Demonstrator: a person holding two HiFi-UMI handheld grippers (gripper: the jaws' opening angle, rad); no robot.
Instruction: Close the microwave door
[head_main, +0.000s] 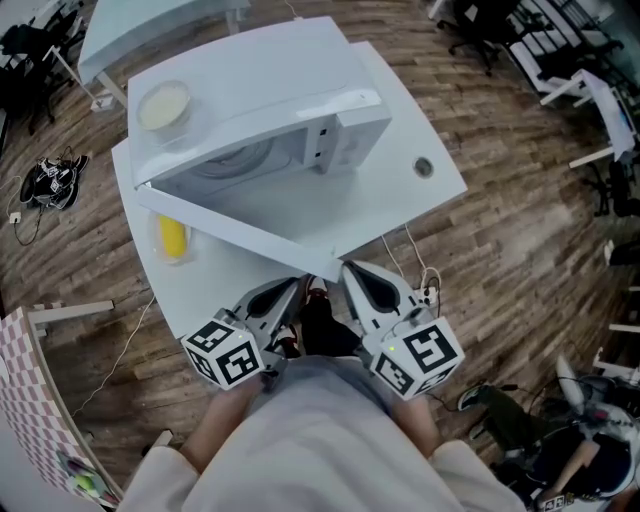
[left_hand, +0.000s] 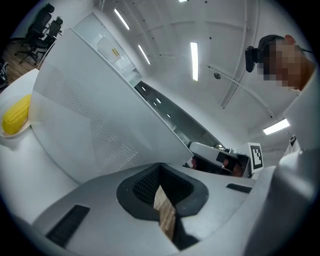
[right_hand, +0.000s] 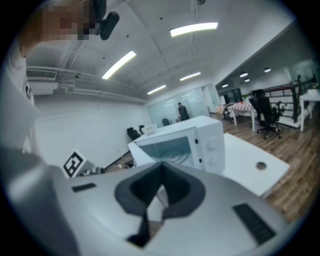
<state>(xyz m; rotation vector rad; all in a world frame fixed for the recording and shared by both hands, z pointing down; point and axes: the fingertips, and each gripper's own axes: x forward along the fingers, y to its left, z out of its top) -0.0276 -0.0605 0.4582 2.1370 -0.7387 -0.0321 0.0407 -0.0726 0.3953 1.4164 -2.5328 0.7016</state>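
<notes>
Head view: the microwave door (head_main: 240, 222) stands wide open at centre-left, its free edge near the left gripper (head_main: 288, 295) and right gripper (head_main: 352, 278), both clenched and empty at lower centre. The door looks like a light, rigid hinged panel, best pushed on its outer face near that edge.

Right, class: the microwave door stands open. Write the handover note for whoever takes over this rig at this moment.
Left gripper: jaws together, empty, low by the person's body.
Right gripper: jaws together, empty, beside the left one.
The microwave sits on the white table. Its door is swung wide open, with the free end close to both grippers. A yellow item lies on the table left of the door.
Done: nothing; neither gripper touches the door.
Left: push the door's free end towards the oven until it shuts.
</notes>
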